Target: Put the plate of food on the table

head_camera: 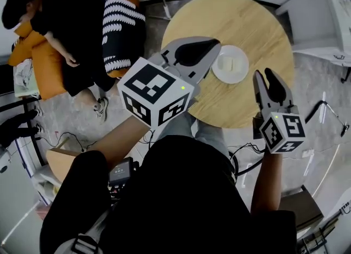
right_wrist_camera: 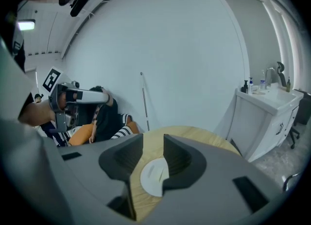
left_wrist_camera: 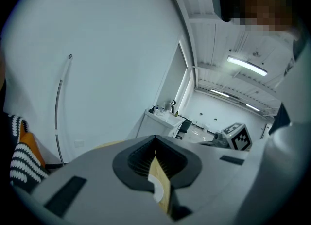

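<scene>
A white plate (head_camera: 239, 74) with pale food (head_camera: 227, 62) rests on the round wooden table (head_camera: 236, 22), near its front edge. My left gripper (head_camera: 215, 44) hovers just left of the plate with its jaws shut and empty. Through the slit between them, the left gripper view shows a sliver of the plate (left_wrist_camera: 156, 190). My right gripper (head_camera: 264, 74) hangs to the right of the plate, over the table's edge. It is open and holds nothing. In the right gripper view the plate (right_wrist_camera: 153, 178) lies on the table (right_wrist_camera: 194, 134) beyond the gap.
A person (head_camera: 71, 33) sits on an orange seat at the left, beside a striped cushion (head_camera: 123, 22). A white counter (head_camera: 312, 17) stands at the upper right, a sink cabinet (right_wrist_camera: 265, 112) by the wall. Cables lie on the floor.
</scene>
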Available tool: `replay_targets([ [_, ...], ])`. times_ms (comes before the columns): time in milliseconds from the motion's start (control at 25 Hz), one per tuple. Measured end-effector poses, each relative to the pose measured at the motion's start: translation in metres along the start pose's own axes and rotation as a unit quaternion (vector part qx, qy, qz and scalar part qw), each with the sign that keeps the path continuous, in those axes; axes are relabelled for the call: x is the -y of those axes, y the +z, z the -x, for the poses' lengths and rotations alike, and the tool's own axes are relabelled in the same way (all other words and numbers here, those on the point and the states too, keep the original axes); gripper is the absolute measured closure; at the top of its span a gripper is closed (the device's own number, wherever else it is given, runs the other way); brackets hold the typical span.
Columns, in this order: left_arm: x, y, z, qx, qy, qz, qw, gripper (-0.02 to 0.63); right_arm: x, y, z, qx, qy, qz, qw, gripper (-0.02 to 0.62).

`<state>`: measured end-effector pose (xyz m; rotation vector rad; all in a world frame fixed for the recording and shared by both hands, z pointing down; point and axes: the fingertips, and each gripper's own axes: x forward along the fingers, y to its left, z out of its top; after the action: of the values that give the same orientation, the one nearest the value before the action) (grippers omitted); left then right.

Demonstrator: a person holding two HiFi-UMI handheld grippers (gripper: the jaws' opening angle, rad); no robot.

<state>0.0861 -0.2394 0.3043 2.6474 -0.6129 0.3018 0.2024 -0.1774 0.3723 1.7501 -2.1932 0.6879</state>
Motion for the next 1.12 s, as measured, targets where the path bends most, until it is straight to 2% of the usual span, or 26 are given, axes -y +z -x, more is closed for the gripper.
replay_targets([
  [200, 0.007, 0.017, 0.002, 0.015, -0.005, -0.009, 0.9998, 0.600, -0.004, 0.018, 0.010, 0.016, -0.009, 0.012, 1.000, 0.505],
  [320, 0.011, 0.028, 0.005, 0.027, -0.007, -0.012, 0.9995, 0.600, -0.006, 0.028, 0.017, 0.027, -0.019, 0.019, 0.999, 0.583],
  [600, 0.021, 0.052, 0.014, 0.053, -0.009, -0.028, 0.9982, 0.600, -0.015, 0.051, 0.030, 0.040, -0.019, 0.046, 0.998, 0.586],
  [880, 0.028, 0.063, 0.025, 0.066, -0.007, -0.025, 0.9975, 0.600, -0.025, 0.075, 0.044, 0.063, -0.014, 0.062, 0.996, 0.586],
  [1120, 0.035, 0.073, 0.029, 0.073, -0.009, -0.036, 0.9966, 0.600, -0.032, 0.090, 0.049, 0.090, -0.006, 0.062, 0.994, 0.586],
])
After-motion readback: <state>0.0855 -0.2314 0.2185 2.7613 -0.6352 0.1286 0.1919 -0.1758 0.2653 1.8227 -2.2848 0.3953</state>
